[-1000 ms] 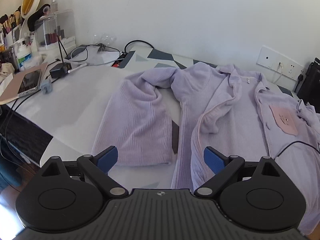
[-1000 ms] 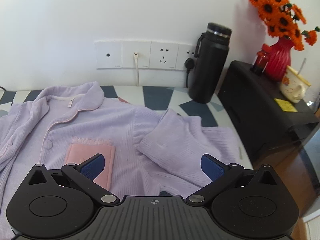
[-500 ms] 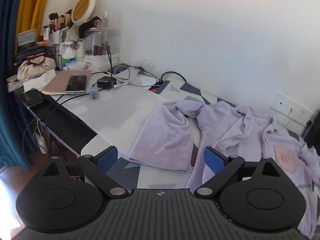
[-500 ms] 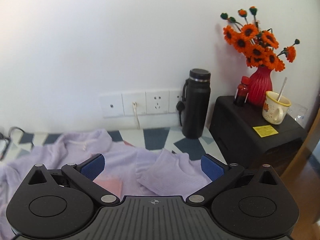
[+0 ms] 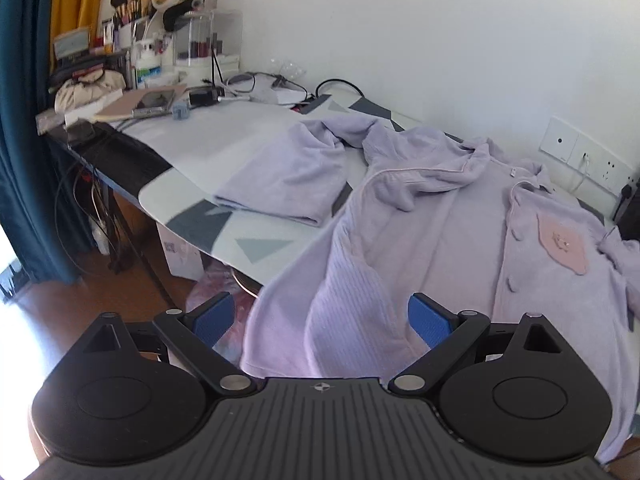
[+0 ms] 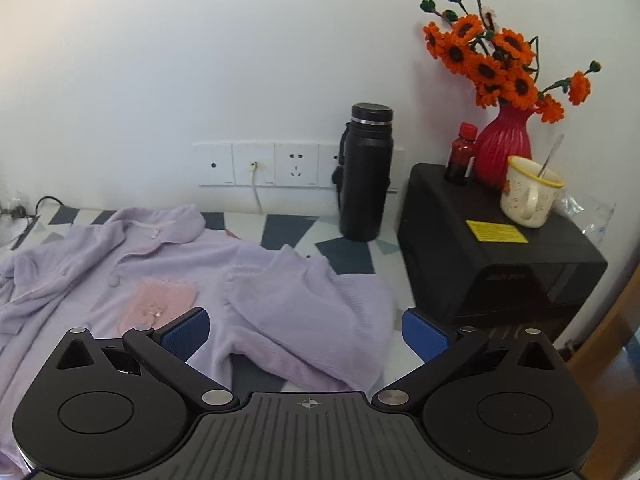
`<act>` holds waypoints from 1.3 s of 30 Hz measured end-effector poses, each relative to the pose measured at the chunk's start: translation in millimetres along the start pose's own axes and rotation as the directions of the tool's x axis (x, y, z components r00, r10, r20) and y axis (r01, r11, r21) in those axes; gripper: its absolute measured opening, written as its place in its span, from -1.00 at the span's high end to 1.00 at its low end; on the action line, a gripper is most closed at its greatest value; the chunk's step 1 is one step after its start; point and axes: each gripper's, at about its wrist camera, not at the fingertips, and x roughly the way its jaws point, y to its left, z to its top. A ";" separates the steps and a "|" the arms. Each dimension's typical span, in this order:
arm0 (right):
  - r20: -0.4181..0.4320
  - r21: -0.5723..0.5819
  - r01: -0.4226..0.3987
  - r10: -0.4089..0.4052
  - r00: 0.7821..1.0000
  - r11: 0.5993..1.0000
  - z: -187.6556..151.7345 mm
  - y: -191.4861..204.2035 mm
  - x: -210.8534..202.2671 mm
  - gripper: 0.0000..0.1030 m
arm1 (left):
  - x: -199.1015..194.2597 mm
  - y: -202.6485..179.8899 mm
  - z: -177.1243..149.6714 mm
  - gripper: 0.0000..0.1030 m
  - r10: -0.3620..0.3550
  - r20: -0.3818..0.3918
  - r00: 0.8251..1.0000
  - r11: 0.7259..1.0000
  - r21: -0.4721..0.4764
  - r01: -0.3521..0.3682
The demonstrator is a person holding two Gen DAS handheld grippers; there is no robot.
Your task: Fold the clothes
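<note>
A patterned surface (image 5: 256, 246) in white, grey and dark triangles is seen along a white wall, and most of it is covered by a lilac pyjama top (image 5: 432, 232) laid out flat, front up, with its hem hanging over the near edge. Its one sleeve (image 5: 288, 176) is folded across the surface toward the cluttered end, and the other sleeve (image 6: 308, 312) is bunched beside a black box (image 6: 496, 264). A pink chest pocket (image 6: 160, 304) is shown on the front, below the collar. A black flask (image 6: 366, 172) is stood against the wall sockets, just beside the box, on which a red vase (image 6: 504, 148) of orange flowers and a cream mug (image 6: 528, 192) are placed. The left tool (image 5: 320, 320) is held over the hanging hem with its 2 blue pads apart and nothing between them; the right tool (image 6: 304, 332) is likewise spread wide above the bunched sleeve, gripping nothing.
</note>
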 end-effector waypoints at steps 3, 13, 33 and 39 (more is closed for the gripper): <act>0.055 -0.007 0.020 -0.019 0.998 1.000 15.5 -5.4 -0.1 -0.99 | 2.0 -8.7 3.4 -0.86 -0.003 -0.011 1.000 0.999 -0.035 0.002; 0.093 0.031 -0.030 0.027 0.995 0.999 87.7 16.0 32.5 -0.99 | 50.5 -22.4 15.8 -0.99 -0.076 -0.030 0.997 0.997 -0.010 0.075; -0.185 0.004 -0.267 0.263 0.947 0.964 115.3 196.7 250.2 -0.99 | 90.9 -27.8 -7.3 -0.19 0.134 -0.164 0.977 0.991 0.015 -0.133; -0.255 0.006 -0.347 0.337 0.906 0.938 104.2 290.2 332.0 -0.98 | 80.5 -28.9 -5.1 0.62 0.162 -0.176 0.971 0.985 -0.034 -0.171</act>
